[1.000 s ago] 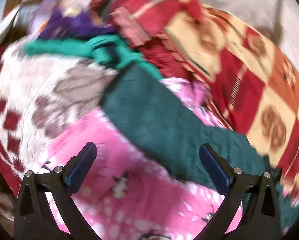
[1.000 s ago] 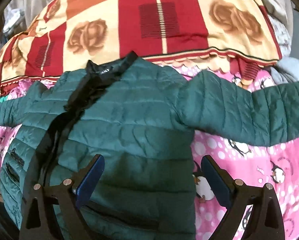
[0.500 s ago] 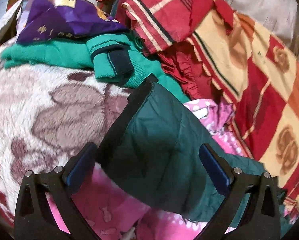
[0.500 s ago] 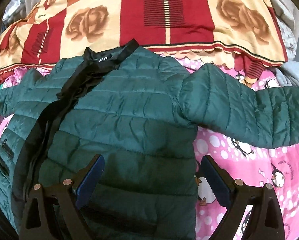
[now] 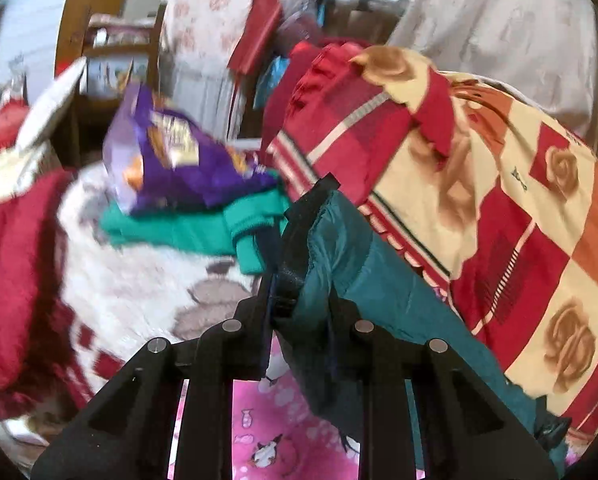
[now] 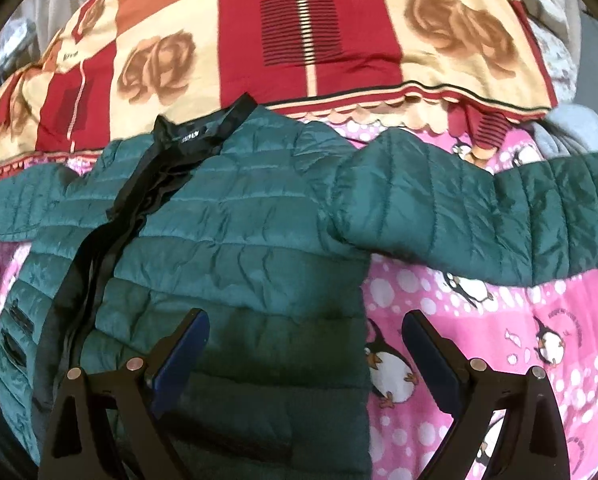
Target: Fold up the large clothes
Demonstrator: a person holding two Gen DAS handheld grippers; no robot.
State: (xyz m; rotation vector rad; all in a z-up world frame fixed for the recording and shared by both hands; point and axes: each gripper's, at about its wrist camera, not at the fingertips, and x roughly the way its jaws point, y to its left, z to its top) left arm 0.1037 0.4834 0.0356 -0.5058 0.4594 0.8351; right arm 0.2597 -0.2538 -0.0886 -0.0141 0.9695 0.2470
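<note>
A dark green quilted jacket (image 6: 239,220) lies spread, front up, on a pink penguin blanket (image 6: 479,320), with one sleeve (image 6: 459,208) stretched out to the right. My right gripper (image 6: 305,324) hovers open over the jacket's lower right side, nothing between its fingers. In the left wrist view the jaws of my left gripper (image 5: 299,304) are closing on the black-edged cuff end of the other sleeve (image 5: 363,264). The pads press the fabric, and the sleeve hangs lifted off the pink blanket (image 5: 283,420).
A red and cream rose blanket (image 6: 339,40) lies bunched behind the jacket. Left of the held sleeve are a bright green garment (image 5: 179,228), a purple bag (image 5: 171,168) and a white and red fleece blanket (image 5: 119,280). Wooden furniture (image 5: 71,28) stands behind.
My left gripper went from wide open around the sleeve end to shut on it, and rose with it. The right gripper stayed open and nearly still.
</note>
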